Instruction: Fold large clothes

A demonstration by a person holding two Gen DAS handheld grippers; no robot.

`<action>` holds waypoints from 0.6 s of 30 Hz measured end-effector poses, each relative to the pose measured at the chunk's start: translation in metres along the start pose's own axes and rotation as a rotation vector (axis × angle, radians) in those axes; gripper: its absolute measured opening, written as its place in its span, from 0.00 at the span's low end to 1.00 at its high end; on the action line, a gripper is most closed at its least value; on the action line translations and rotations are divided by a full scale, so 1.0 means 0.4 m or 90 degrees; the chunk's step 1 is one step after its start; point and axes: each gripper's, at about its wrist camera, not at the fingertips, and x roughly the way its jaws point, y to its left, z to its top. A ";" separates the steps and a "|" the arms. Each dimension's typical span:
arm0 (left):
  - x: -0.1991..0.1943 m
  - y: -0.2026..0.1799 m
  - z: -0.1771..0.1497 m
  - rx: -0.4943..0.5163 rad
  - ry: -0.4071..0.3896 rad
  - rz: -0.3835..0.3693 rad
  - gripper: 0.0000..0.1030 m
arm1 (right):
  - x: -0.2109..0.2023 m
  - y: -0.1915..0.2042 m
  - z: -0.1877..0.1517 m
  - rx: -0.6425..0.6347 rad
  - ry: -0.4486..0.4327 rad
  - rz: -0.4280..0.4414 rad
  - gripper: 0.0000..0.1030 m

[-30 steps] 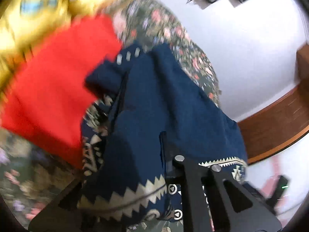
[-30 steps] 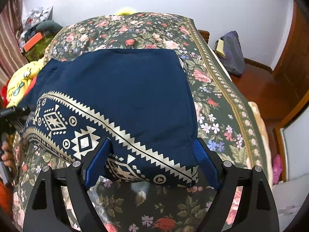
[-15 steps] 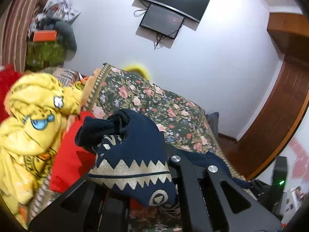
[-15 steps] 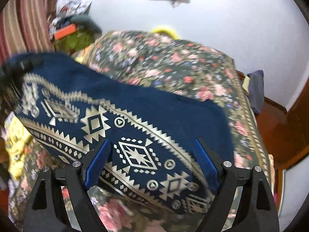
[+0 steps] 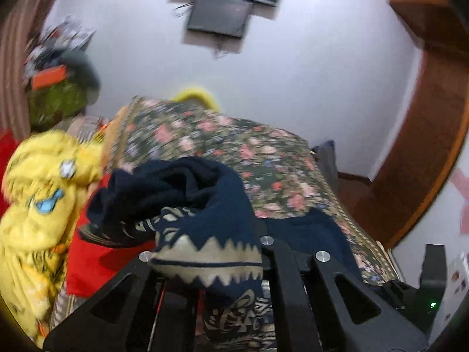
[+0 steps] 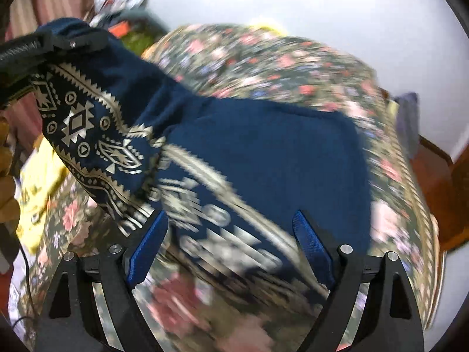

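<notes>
A navy garment with a cream zigzag border (image 6: pixel 263 146) lies on the floral bedspread (image 6: pixel 263 55). My left gripper (image 5: pixel 205 252) is shut on a bunched corner of the garment (image 5: pixel 205 205) and holds it lifted above the bed; it shows at the upper left of the right wrist view (image 6: pixel 70 41). My right gripper (image 6: pixel 231 243) is open and empty, its blue pads (image 6: pixel 307 234) either side of the garment's patterned hem, just above it.
A yellow cartoon-print garment (image 5: pixel 38 205) and a red cloth (image 5: pixel 88 252) lie at the bed's left side. Clutter (image 5: pixel 55 88) is piled by the curtain. A wall screen (image 5: pixel 219 20) hangs above. A wooden door frame (image 5: pixel 425 146) and a dark bag (image 6: pixel 407 123) are on the right.
My left gripper has lifted the garment corner up off the bed and carries it across. The right gripper stays open over the hem, and its view has swung a little.
</notes>
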 end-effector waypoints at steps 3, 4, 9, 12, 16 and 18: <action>0.010 -0.105 0.004 0.048 0.003 -0.026 0.04 | -0.039 -0.099 -0.067 0.051 0.017 -0.050 0.83; 0.019 -0.148 0.001 0.063 0.010 -0.040 0.04 | -0.049 -0.134 -0.088 0.071 0.024 -0.060 0.83; 0.053 -0.340 -0.052 0.129 0.049 -0.112 0.04 | -0.082 -0.265 -0.167 0.171 0.054 -0.056 0.83; 0.097 -0.422 -0.116 0.164 0.116 -0.166 0.04 | -0.102 -0.298 -0.185 0.197 0.055 -0.059 0.83; 0.188 -0.472 -0.217 0.181 0.252 -0.208 0.04 | -0.124 -0.304 -0.203 0.196 0.049 -0.069 0.83; 0.219 -0.474 -0.254 0.184 0.286 -0.197 0.04 | -0.129 -0.300 -0.209 0.191 0.054 -0.074 0.83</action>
